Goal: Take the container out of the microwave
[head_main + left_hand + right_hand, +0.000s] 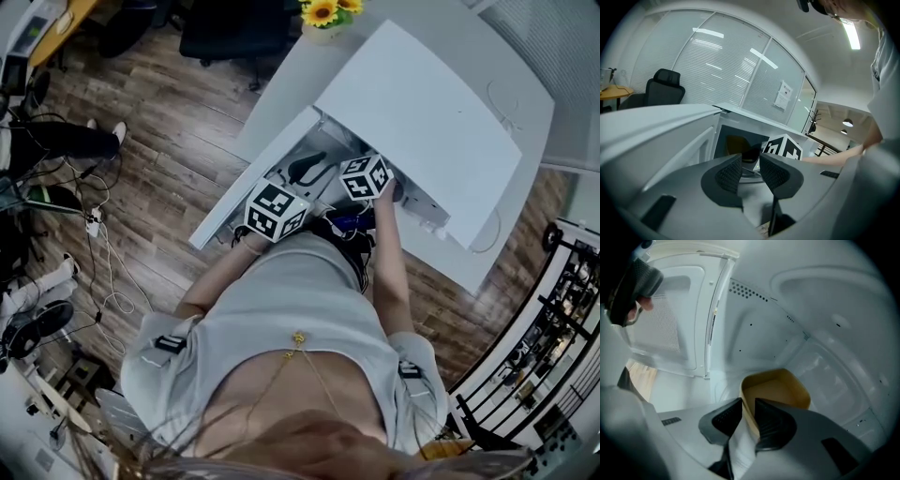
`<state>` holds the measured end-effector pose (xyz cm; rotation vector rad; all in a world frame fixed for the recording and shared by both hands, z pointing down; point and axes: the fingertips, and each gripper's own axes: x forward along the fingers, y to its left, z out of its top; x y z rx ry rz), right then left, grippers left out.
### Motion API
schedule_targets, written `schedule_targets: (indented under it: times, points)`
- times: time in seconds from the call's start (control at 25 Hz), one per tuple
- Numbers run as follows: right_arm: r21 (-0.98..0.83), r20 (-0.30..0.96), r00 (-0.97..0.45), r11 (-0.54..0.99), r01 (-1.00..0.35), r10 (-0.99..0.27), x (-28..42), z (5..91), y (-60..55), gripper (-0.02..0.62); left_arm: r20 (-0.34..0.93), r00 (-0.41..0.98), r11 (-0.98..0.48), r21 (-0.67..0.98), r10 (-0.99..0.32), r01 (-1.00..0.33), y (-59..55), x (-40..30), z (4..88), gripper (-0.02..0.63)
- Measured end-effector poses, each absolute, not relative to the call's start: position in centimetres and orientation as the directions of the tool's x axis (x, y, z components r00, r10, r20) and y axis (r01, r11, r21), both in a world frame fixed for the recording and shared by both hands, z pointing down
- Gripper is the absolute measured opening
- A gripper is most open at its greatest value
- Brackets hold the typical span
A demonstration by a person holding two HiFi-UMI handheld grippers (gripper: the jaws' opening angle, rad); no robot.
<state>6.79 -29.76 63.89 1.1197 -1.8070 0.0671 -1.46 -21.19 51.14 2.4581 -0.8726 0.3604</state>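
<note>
The white box-shaped microwave (422,112) stands on a white tabletop (281,84) with its white door (253,183) swung open toward the person. Inside the cavity sits one tan, round-cornered open container (778,390), mouth up, on the cavity floor.

The right tongs (747,404) are inside the cavity and astride the container's near wall, with one jaw outside it and the other inside the mouth. The wall fills the narrow gap between them, so they appear clamped on the rim. The rest of the container lies straight ahead of these tongs, deeper in the cavity. The way out therefore runs back along the tongs' own line, toward the open door. The container's outline is rounded, and no long axis can be told from these views.

The left tongs (750,164) hang outside, in front of the opening and beside the right gripper's marker cube (785,147). Their jaws stand slightly apart with nothing between them. The right hand is plainly the nearer one and the one placed to draw the container out.

By count there are one microwave, one container and two tongs, and only one of the tongs is loaded.
</note>
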Motion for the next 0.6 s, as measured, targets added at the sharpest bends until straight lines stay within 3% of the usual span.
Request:
schedule_targets:
  times: [0.6]
  points:
    - [0.353,0.748,-0.117,0.541,-0.764,-0.654,7.33,62.97,-28.76,0.072,0.396,0.749,-0.657,0.366,-0.531,-0.659,-21.22,-1.79,50.94,0.121]
